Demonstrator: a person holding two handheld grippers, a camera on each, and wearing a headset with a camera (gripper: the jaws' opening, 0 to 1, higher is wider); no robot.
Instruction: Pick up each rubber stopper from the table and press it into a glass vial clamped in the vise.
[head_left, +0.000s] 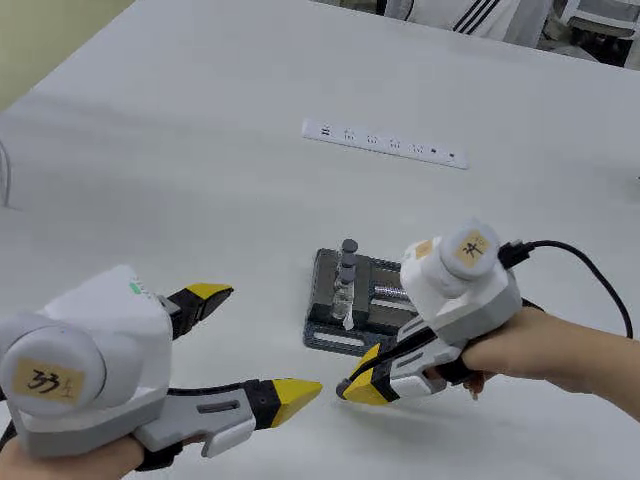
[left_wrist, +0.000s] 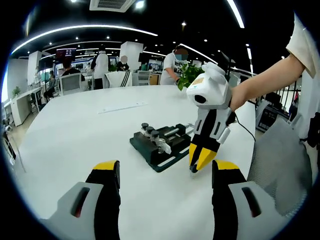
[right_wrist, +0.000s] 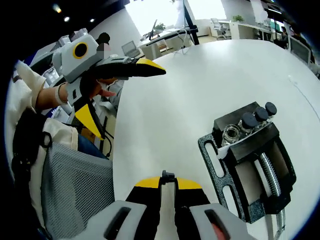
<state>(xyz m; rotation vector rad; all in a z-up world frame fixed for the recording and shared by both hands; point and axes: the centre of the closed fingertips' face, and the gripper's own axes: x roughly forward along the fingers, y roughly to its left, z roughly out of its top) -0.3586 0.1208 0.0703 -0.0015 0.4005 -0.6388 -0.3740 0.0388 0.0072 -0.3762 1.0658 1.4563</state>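
Where white table (head_left: 200, 150) (smooth) bears vise (head_left: 345, 318), power strip (head_left: 385, 143), bright office (left_wrist: 65, 75) beyond

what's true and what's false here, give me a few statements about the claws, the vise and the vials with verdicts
1. The left claw is open. True.
2. The right claw is shut on a small dark stopper. True.
3. Every vial in the vise is plugged. False: the end vial is open, and the other three vials carry dark stoppers.
4. The power strip lies between the vise and the person. False: it lies on the table beyond the vise, on the far side from the person.
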